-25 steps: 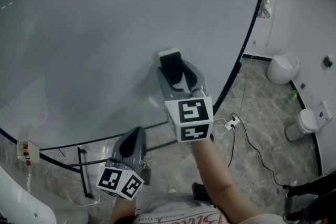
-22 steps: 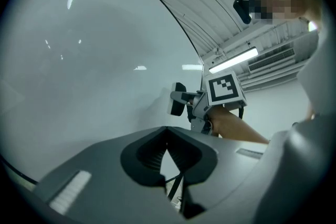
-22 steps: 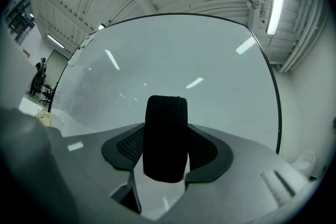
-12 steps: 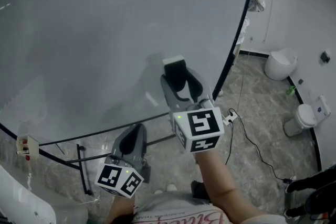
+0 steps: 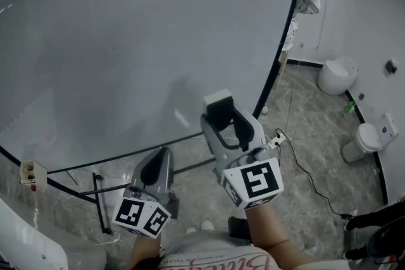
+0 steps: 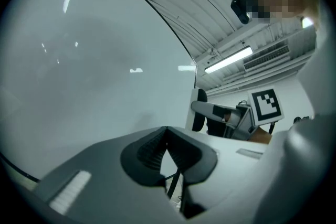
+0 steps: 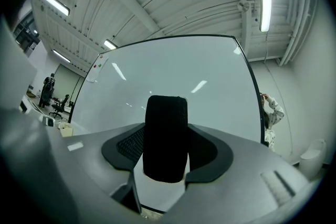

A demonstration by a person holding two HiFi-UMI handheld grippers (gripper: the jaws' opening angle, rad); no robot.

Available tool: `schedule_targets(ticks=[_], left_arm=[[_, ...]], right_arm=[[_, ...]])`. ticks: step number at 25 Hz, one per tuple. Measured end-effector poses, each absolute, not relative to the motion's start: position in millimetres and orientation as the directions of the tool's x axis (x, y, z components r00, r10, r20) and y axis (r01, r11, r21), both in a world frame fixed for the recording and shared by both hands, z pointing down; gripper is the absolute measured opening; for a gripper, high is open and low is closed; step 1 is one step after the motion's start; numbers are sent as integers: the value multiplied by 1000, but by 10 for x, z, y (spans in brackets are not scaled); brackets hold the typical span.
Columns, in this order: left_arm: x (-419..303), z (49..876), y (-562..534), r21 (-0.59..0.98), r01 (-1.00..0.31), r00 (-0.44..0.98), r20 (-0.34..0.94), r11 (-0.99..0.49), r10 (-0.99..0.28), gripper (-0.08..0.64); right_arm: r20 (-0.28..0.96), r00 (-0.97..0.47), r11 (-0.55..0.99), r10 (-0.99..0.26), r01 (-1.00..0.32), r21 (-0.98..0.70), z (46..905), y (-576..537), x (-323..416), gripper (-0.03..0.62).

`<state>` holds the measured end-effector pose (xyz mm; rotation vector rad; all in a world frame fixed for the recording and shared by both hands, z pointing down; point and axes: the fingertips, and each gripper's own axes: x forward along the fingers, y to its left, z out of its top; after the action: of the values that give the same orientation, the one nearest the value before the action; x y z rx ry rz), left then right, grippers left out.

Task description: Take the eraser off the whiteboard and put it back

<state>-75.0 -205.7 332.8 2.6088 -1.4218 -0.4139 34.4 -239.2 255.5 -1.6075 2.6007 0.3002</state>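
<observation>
The big whiteboard (image 5: 139,41) fills the head view's upper left. My right gripper (image 5: 221,114) hovers just off its lower right part, shut on the eraser (image 5: 218,103), a block with a white back and a black felt side. In the right gripper view the black eraser (image 7: 165,139) stands upright between the two pads, with the whiteboard (image 7: 173,76) a short way ahead of it. My left gripper (image 5: 155,171) hangs lower, below the board's bottom edge. Its pads (image 6: 157,150) meet with nothing between them. The left gripper view shows the right gripper (image 6: 223,115) carrying the eraser (image 6: 200,110).
The board's black frame (image 5: 283,41) and stand bars (image 5: 101,199) run near my grippers. A cable and plug strip (image 5: 278,147) lie on the marble floor, with two white round bins (image 5: 338,76) at right. A cloth (image 5: 309,0) hangs off the board's right edge.
My right gripper has drawn the eraser back off the board, down and to the right in the head view. The left gripper has barely shifted.
</observation>
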Motion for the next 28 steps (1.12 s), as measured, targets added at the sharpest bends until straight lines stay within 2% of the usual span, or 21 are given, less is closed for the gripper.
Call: schedule_targets(ticks=[14,28], left_arm=[[-735,3274,-1996,233,-793,533,-181,-563,-826,-2],[-724,3272,-2004,243,-778,544,-200,-580,-815,-2]], right_arm=[[-152,-450,462,-880,-885,-56,2958,-2127,562,232],[-117,-446,453,-888,-890,-45,3073,-2098,568,233]])
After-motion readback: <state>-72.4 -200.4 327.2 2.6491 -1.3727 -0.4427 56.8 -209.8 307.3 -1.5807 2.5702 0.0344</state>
